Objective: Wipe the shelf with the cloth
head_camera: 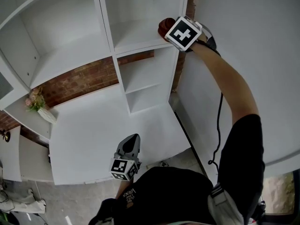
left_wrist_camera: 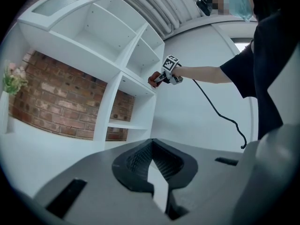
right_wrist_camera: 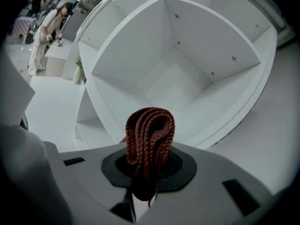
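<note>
right gripper [right_wrist_camera: 149, 170]: jaws clamped on folded brown cloth [right_wrist_camera: 150, 132], folds held upright | shelf [head_camera: 136, 35]: compartment faced straight ahead of jaws, cloth at front right corner, contact not discernible | left gripper [left_wrist_camera: 152, 163]: jaws closed, nothing held, kept low, well apart

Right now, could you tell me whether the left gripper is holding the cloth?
No, the left gripper holds nothing between its jaws; the brown cloth is clamped in the right gripper.
</note>
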The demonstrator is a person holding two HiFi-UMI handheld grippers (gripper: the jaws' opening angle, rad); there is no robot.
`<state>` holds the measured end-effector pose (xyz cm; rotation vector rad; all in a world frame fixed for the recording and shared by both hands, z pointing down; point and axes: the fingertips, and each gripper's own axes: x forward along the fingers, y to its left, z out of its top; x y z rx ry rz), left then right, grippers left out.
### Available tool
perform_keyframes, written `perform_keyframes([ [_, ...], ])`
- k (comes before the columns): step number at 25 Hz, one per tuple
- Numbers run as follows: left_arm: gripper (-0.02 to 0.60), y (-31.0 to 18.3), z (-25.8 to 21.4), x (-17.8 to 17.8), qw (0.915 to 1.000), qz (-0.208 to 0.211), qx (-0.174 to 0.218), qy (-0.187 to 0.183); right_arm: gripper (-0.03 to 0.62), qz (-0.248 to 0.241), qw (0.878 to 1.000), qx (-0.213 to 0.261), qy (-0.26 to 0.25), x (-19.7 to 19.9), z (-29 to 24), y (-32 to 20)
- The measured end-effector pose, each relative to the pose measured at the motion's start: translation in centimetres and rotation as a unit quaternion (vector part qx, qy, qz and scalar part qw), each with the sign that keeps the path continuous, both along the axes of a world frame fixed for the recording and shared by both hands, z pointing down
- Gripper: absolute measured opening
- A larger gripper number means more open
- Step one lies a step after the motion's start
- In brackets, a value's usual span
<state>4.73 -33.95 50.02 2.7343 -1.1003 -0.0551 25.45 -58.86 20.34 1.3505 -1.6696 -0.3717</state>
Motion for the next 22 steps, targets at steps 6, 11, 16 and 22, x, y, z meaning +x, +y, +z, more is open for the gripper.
perform_keyframes([
  [6,0.005,0.0,0.1,0.7,0.9999,0.011,0.0,-0.003,0.069,-0.004,0.998,0.029,0.053,0.8,-0.1,0.4],
  [11,0.005,0.5,-0.4,0.1,0.9999,0.013,0.005,-0.006,0.069,-0.008,0.999,0.051,0.016,0.3,-0.5,1.8],
  [16,0.005,0.7,-0.6,-1.7,0.9998,0.012,0.01,-0.01,0.069,-0.008,0.997,0.076,-0.014,-0.1,0.0,4.3],
  [22,0.005,1.3,-0.7,-3.7,0.9992,0.029,0.017,-0.021,0.069,0.0,0.99,0.101,-0.094,-0.7,2.5,8.7],
])
